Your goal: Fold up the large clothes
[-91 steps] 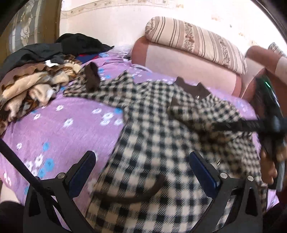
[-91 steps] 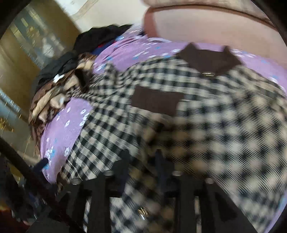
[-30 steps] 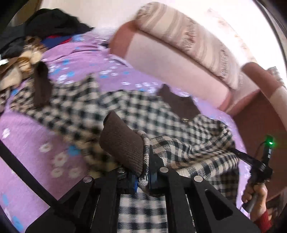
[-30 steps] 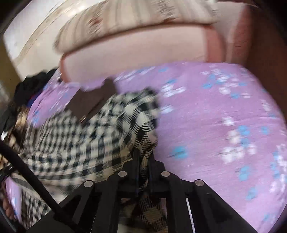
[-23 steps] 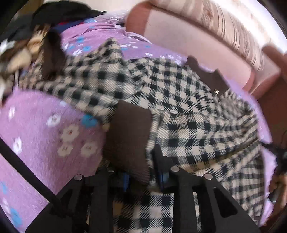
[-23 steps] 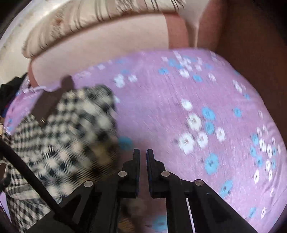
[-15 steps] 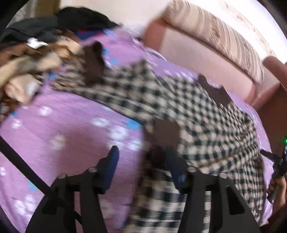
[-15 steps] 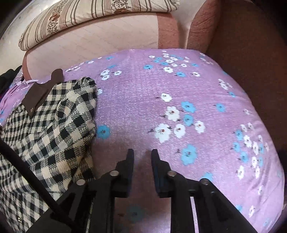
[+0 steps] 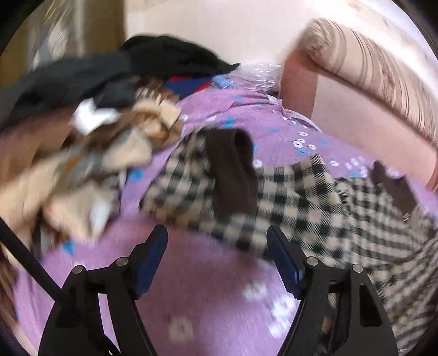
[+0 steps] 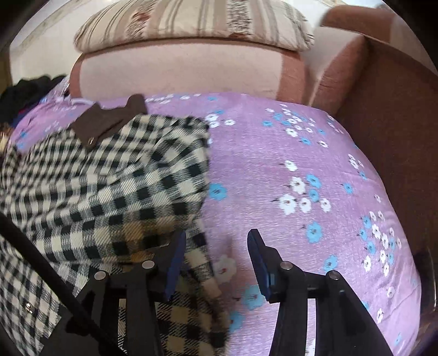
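Checked coat point(image 9: 314, 208) lies flat on the purple floral sheet point(image 10: 273, 169), woven check with brown cuff point(image 9: 232, 172) and brown collar point(image 10: 109, 120).

Left gripper point(image 9: 217, 263): jaws have just been opening, now wide, nothing between them but sheet; sleeve with the cuff sits at 12 o'clock just past the fingertips.

Right gripper point(image 10: 216, 263): jaws have just been opening, parted, coat's edge lies between them, pads not pressing it; bare sheet at 3 o'clock.

Left view only: clothes pile point(image 9: 90, 142) at 10 o'clock, dark and tan fabrics, near the sleeve. Right view only: brown armrest point(image 10: 388, 115) at 2 o'clock. Both show the striped cushion point(image 10: 191, 22) on the sofa back. Left view is motion-blurred.
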Demonstrator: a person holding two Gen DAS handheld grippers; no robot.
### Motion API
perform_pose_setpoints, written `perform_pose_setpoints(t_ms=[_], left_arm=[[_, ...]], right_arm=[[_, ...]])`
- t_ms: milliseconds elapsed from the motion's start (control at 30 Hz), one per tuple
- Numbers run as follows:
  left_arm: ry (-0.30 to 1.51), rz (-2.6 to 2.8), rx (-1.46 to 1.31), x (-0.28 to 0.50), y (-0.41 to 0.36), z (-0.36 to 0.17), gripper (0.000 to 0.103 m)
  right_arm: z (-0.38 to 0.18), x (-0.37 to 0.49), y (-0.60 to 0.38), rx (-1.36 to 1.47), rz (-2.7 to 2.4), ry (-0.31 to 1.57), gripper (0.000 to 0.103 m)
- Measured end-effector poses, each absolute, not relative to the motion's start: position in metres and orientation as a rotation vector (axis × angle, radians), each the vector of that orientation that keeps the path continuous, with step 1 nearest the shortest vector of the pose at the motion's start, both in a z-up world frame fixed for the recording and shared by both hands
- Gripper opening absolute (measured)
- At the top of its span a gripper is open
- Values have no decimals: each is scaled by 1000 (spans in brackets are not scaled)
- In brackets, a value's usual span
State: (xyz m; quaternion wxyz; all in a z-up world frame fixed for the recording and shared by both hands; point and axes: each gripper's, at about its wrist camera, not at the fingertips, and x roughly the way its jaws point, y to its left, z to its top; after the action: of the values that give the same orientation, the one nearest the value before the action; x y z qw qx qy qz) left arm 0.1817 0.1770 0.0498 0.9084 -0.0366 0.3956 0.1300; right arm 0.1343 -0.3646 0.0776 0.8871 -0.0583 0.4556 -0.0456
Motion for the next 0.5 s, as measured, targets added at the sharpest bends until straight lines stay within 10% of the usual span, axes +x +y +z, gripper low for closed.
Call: perform_pose_setpoints(t_ms=[200,300,500], left_arm=[[877,347,36,237,176,28,71],[953,390,-9,251,199,22,9],[816,511,-149,226,272,95,8]], right_arm=[[60,145,-366,-119,-99,995,51],[61,147,-370,-100,-109,992,51],[62,147,-375,-79,-116,993,51]])
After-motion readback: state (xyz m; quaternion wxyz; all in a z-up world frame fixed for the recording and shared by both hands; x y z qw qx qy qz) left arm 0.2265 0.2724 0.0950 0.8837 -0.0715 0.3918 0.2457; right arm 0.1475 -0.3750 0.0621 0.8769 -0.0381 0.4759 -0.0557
